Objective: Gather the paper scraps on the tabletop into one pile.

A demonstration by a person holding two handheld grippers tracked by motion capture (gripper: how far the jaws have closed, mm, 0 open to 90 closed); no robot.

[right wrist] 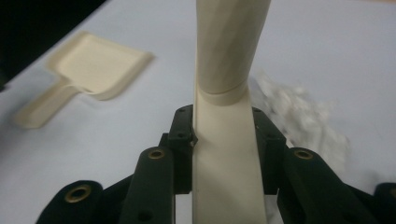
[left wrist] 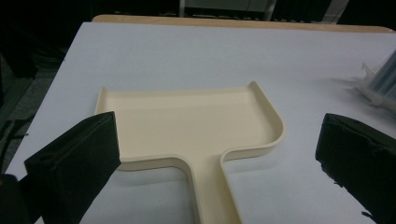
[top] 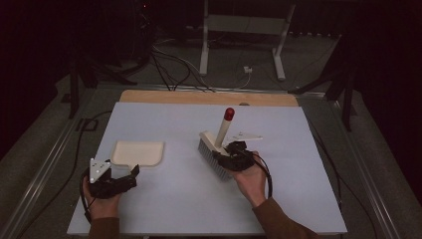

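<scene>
A cream dustpan (top: 137, 153) lies flat on the white table (top: 169, 199), left of centre. Just behind its handle my left gripper (top: 119, 173) rests low and open. In the left gripper view the dustpan's handle (left wrist: 210, 186) runs between the two wide-apart black jaws of the left gripper (left wrist: 218, 128) without touching them. My right gripper (top: 234, 152) is shut on a brush (top: 222, 132) with a cream handle, a red tip and pale bristles (top: 213, 160). In the right gripper view the brush handle (right wrist: 224, 154) is clamped between the jaws of the right gripper (right wrist: 223, 128). The dustpan (right wrist: 93, 70) lies beyond on the left.
A white fuzzy patch (right wrist: 301, 116) lies on the table right of the brush handle, too blurred to name. A wooden strip (top: 209, 97) borders the table's far edge. Behind it, cables (top: 174, 64) and a white stand (top: 244, 30) are on the dark floor.
</scene>
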